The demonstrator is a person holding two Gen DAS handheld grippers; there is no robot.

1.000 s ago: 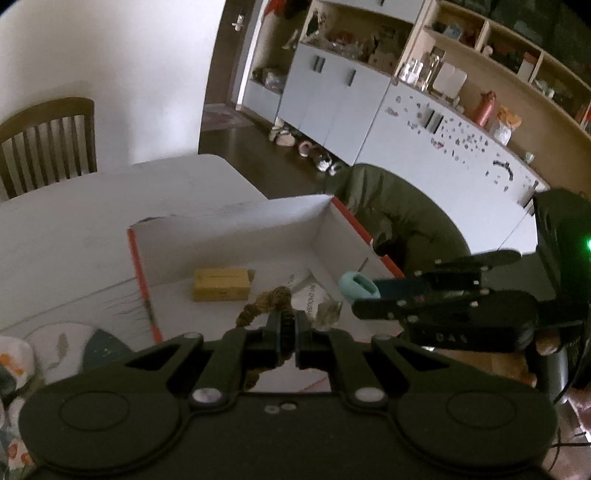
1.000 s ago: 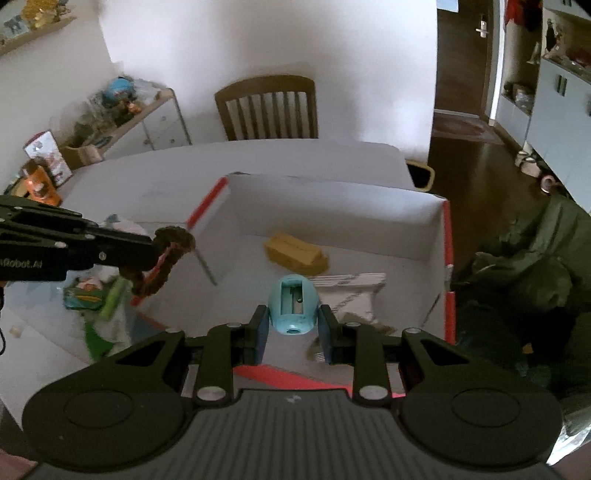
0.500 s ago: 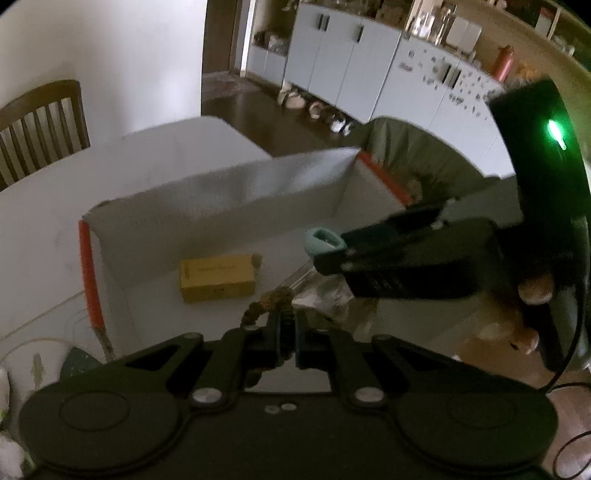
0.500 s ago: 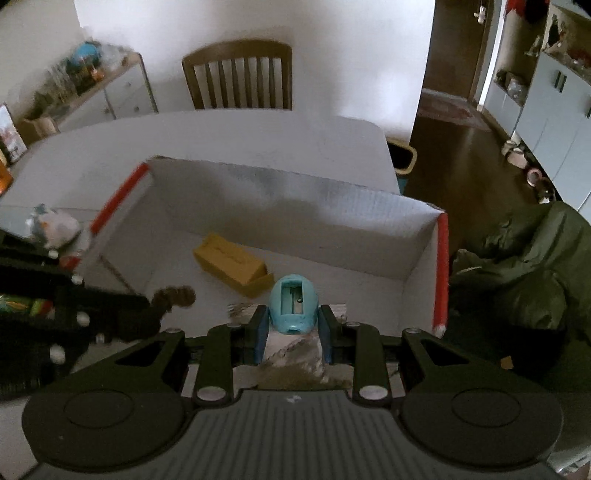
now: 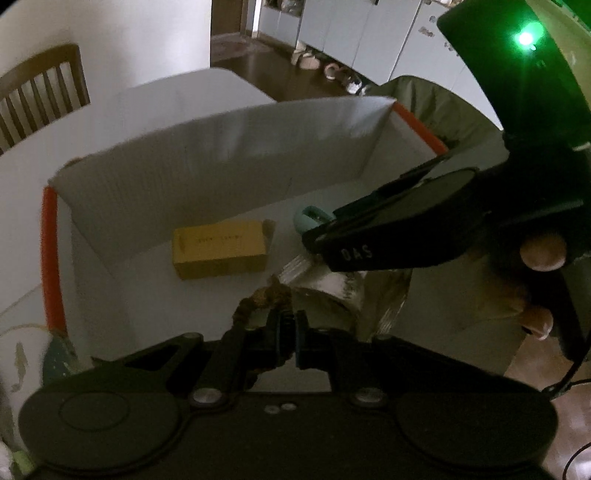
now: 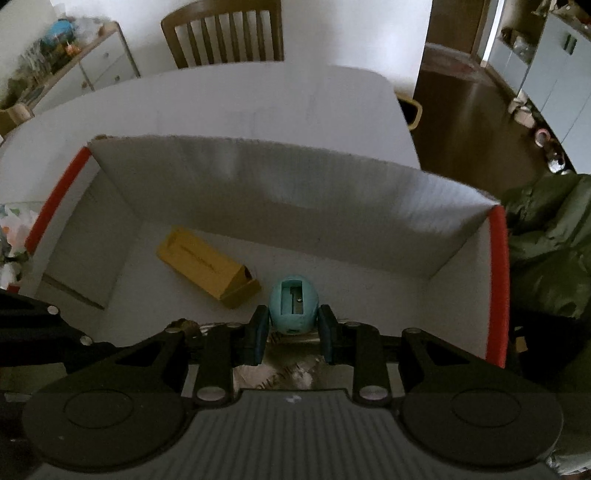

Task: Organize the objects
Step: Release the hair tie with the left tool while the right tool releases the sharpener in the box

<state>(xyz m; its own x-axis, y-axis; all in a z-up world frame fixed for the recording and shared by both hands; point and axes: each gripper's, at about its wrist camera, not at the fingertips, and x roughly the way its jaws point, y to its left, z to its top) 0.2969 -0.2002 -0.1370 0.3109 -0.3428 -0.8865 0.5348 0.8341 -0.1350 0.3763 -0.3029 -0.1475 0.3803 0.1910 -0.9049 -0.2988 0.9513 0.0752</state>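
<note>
The box sits on the table, with a chair behind the table. Inside the box, the carton lies left of the packet.

Black claw (silver screws), green light.

The left gripper points down, its jaws pinched tight. The right gripper points down too, squeezed shut, with a hand holding it.
</note>
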